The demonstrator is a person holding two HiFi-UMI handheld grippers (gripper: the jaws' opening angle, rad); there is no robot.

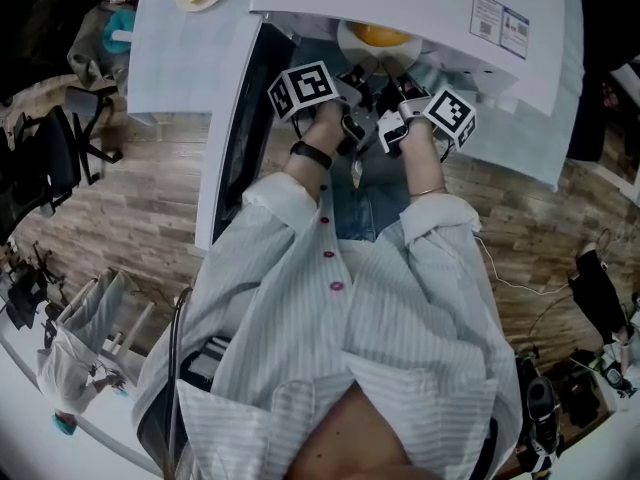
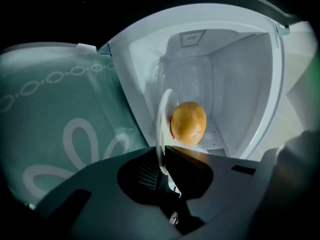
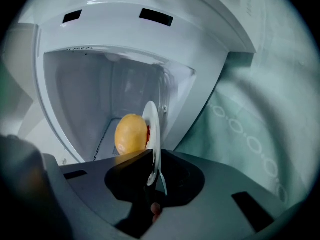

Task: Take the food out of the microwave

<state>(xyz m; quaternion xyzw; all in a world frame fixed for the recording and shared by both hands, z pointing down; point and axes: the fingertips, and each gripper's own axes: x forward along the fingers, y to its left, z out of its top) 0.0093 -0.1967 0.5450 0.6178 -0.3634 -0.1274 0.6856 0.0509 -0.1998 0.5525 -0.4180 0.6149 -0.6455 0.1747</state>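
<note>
- My left gripper (image 2: 162, 166) has its jaws pinched on the rim of the plate (image 2: 161, 116), which stands edge-on between them.
- My right gripper (image 3: 152, 171) clamps the same plate's rim from the other side, with its jaws nearly together.
- Both arms reach forward side by side, with the grippers close together and tipped slightly downward.
- My left wrist wears a dark band (image 1: 312, 154) and my right a thin bracelet (image 1: 430, 191).
- My striped sleeves (image 1: 290, 203) are pushed up my forearms.

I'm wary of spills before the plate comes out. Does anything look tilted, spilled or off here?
Nothing stands out. The plate is clamped by its rim on both sides, by the left gripper and the right gripper. The round yellow food sits on it inside the open microwave, with no spill visible.
</note>
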